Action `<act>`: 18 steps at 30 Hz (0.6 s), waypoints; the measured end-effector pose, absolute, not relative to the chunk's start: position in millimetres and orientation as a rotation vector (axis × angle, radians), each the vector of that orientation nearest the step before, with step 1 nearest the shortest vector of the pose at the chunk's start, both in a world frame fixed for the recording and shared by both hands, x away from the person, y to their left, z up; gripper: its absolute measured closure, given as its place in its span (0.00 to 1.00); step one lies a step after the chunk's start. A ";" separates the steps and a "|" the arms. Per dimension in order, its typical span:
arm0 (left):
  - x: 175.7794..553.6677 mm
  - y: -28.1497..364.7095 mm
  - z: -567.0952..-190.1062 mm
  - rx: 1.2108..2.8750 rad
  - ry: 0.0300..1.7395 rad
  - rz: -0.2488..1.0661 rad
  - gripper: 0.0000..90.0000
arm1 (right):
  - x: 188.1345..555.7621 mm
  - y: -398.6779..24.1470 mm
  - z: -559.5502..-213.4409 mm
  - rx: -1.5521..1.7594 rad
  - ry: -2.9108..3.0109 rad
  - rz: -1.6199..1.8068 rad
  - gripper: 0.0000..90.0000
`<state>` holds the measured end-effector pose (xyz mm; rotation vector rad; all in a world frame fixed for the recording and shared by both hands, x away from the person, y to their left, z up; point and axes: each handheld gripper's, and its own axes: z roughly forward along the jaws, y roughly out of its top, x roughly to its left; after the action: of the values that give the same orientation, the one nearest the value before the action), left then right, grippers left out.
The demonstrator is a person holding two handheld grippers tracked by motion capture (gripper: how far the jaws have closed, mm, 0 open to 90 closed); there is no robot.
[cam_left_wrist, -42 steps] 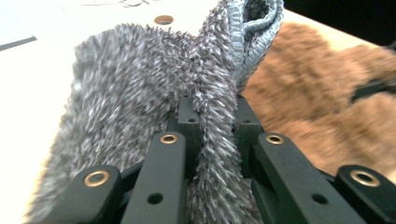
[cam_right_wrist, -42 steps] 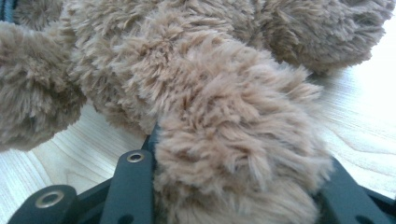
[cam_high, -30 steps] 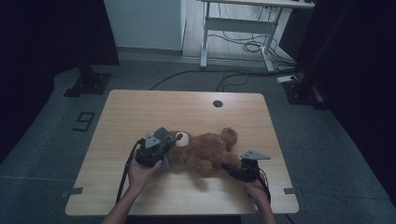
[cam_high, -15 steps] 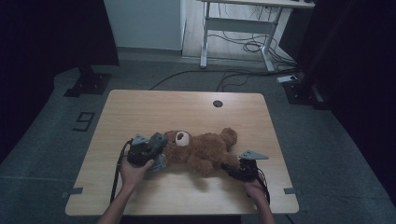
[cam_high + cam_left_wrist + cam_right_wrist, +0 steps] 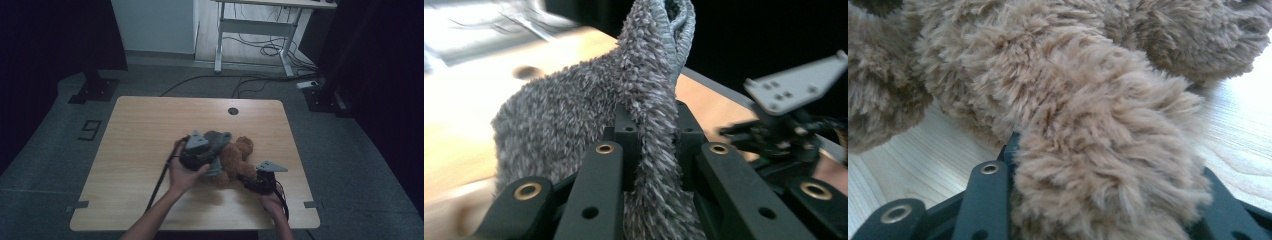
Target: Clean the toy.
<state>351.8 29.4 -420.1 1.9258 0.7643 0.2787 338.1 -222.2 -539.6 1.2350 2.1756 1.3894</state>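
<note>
A brown teddy bear [image 5: 236,156] lies on the wooden table [image 5: 145,125], right of the middle. My left gripper [image 5: 214,150] is shut on a grey fuzzy cloth [image 5: 218,138] and holds it over the bear's head end. In the left gripper view the cloth [image 5: 569,125] is pinched between the jaws of that gripper [image 5: 653,131] and stands up above them. My right gripper [image 5: 244,178] sits at the bear's near right side. Its jaws have just been opening a little, and the bear's furry limb [image 5: 1108,115] still fills the gap of the right gripper [image 5: 1108,170].
A round cable hole [image 5: 233,111] sits near the table's far edge. Beyond the table stand a white desk frame [image 5: 250,30] with loose cables [image 5: 265,50] on the floor, and a black stand base [image 5: 92,90] at the left. A floor mark [image 5: 90,130] lies left of the table.
My left gripper has swung to the right and risen with the grey cloth, from the bear's left side to above its head. The right gripper has stayed on the limb.
</note>
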 end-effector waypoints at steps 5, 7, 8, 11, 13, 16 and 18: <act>361.9 -22.4 -457.7 2.081 0.748 0.236 0.87 | 337.8 -223.4 -539.6 1.229 2.181 1.392 0.60; 365.2 -23.2 -471.1 2.069 0.761 0.205 0.87 | 337.7 -224.6 -539.8 1.232 2.185 1.372 0.60; 365.0 -19.5 -472.0 2.055 0.765 0.182 0.87 | 338.2 -225.3 -540.6 1.237 2.189 1.354 0.60; 358.3 -6.1 -468.6 2.059 0.756 0.214 0.87 | 338.1 -225.6 -540.9 1.240 2.206 1.382 0.61; 350.0 10.7 -463.9 2.063 0.762 0.309 0.87 | 338.2 -223.5 -540.0 1.244 2.212 1.361 0.61; 343.7 35.3 -459.6 2.056 0.805 0.393 0.87 | 338.4 -224.6 -540.0 1.261 2.210 1.363 0.61; 342.5 63.7 -459.8 2.046 0.866 0.451 0.87 | 338.5 -224.9 -540.1 1.267 2.209 1.363 0.61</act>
<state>342.5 63.7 -459.8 2.0457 0.8657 0.4510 338.5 -224.9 -540.1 1.2670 2.2093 1.3629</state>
